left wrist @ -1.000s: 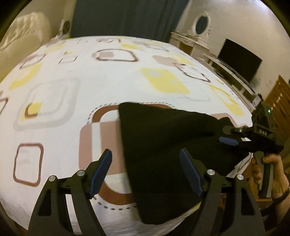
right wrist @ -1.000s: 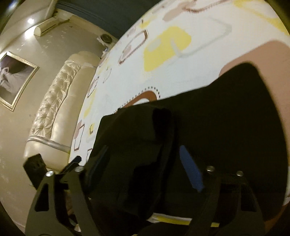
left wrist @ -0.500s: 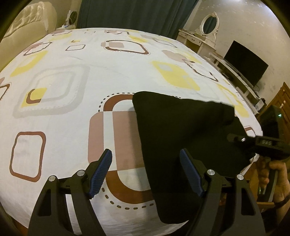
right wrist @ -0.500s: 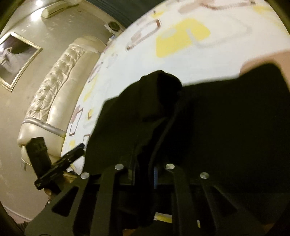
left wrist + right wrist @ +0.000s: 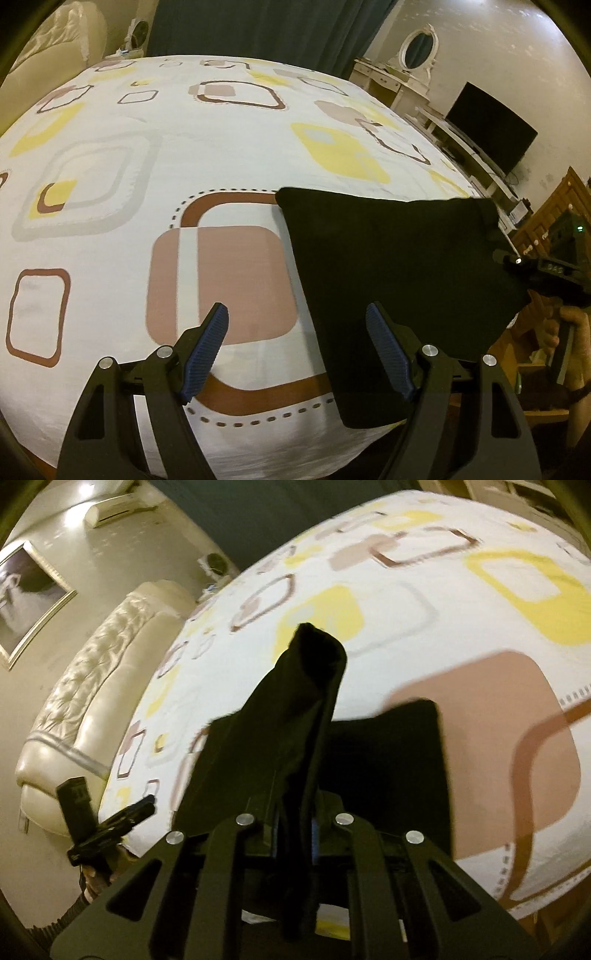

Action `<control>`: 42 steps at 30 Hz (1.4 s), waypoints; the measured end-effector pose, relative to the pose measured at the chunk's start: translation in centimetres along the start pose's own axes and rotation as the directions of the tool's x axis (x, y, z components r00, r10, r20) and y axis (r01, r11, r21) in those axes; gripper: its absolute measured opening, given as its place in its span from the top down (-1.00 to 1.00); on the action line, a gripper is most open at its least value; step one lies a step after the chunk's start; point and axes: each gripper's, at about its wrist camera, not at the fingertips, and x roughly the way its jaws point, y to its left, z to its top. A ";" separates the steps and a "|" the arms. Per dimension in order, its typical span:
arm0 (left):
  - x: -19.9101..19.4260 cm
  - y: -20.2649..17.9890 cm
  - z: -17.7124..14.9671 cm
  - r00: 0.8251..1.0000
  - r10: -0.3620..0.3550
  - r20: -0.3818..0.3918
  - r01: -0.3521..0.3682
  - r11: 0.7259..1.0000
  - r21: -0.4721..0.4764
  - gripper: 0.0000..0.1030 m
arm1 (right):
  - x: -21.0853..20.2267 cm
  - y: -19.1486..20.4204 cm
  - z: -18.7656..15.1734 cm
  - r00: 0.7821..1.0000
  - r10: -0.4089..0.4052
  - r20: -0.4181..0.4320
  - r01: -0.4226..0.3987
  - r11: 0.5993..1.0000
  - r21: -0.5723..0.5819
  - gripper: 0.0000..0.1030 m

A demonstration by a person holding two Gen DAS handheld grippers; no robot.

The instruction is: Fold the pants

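The black pants [image 5: 388, 266] lie folded on the patterned bed sheet [image 5: 184, 147], at the bed's near right corner. My left gripper [image 5: 299, 350] is open and empty, just above the bed's near edge, with the pants' left edge by its right finger. My right gripper [image 5: 295, 830] is shut on a bunched edge of the pants [image 5: 303, 709] and lifts it off the bed. In the left wrist view the right gripper [image 5: 517, 264] sits at the pants' right edge. In the right wrist view the left gripper [image 5: 110, 823] shows at the lower left.
A cream tufted headboard [image 5: 85, 701] lies along the bed's far side. A dresser with an oval mirror [image 5: 413, 55], a black TV [image 5: 491, 129] on a low stand and wooden furniture [image 5: 554, 214] stand to the right. Dark curtains [image 5: 258, 29] hang behind.
My right gripper closed on the pants' edge and raised it. My left gripper stayed open and drew back to the left, away from the pants.
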 end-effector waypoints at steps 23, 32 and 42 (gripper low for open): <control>2.1 -0.9 -1.4 0.997 -0.035 -0.066 0.033 0.999 -0.035 -0.48 | 0.9 -6.6 -3.2 0.999 0.011 0.049 -0.019 0.988 0.151 0.83; 3.3 -0.6 -1.7 0.995 -0.051 -0.082 0.047 0.998 -0.044 -0.49 | 0.4 -6.1 -3.3 0.999 -0.029 0.040 0.024 0.992 0.121 0.82; 3.6 -0.2 -1.0 0.992 -0.077 -0.102 0.072 0.996 -0.056 -0.50 | -2.0 -6.9 -4.2 0.996 -0.069 0.048 0.061 0.987 0.149 0.73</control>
